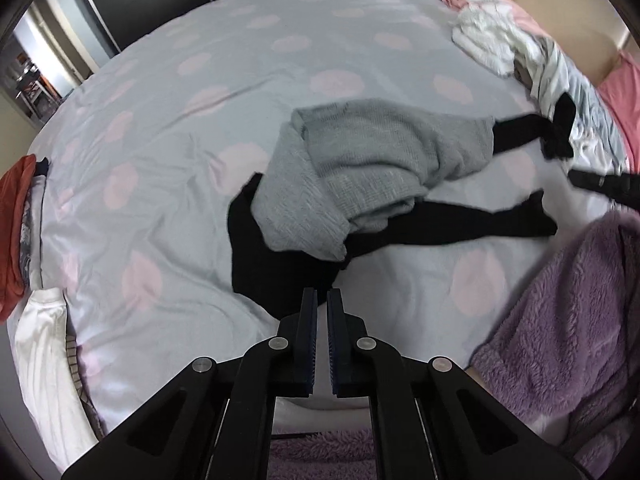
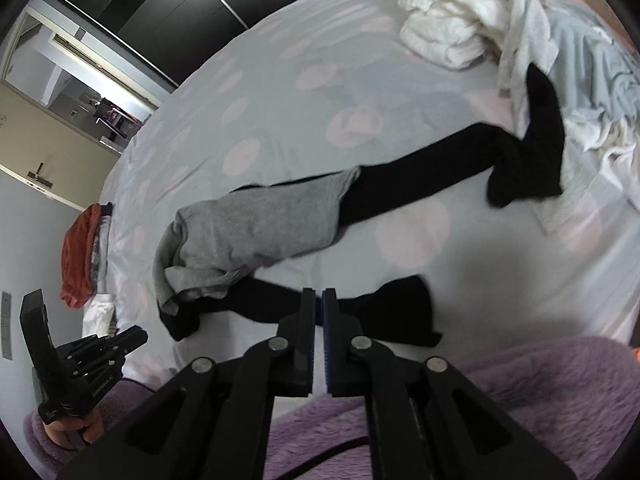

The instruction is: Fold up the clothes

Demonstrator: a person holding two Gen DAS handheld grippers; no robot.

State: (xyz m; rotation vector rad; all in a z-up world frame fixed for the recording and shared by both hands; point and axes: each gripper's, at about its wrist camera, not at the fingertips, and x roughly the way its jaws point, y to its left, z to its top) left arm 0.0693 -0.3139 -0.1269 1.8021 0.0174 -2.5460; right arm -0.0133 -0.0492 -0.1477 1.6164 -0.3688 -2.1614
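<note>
Purple fleece sleeve (image 1: 568, 320) sits nearest the lens, low right in the left wrist view and along the bottom of the right wrist view. Left tongs (image 1: 322, 300) are closed, fingers almost together with a thin gap and nothing between them, hovering over the bed (image 1: 168, 128) just short of the black cloth. Far left on the bed edge: a stack with a red garment (image 1: 16, 224) on top, white folded cloth (image 1: 44, 344) beside it. Middle of the bed: grey sweater (image 1: 360, 168), crumpled, lying across black leggings (image 1: 272, 256) whose legs run out to the right. Far right near the headboard: white and striped clothes pile (image 1: 492, 40), one black leg end touching it. Pink pillow (image 1: 620, 92) at the right edge. Right tongs (image 2: 319, 300) are closed too, empty, poised above the near black leg. Right wrist view also shows a hand (image 2: 76, 428) low left holding the left tool. Sheet is pale with pink dots.
</note>
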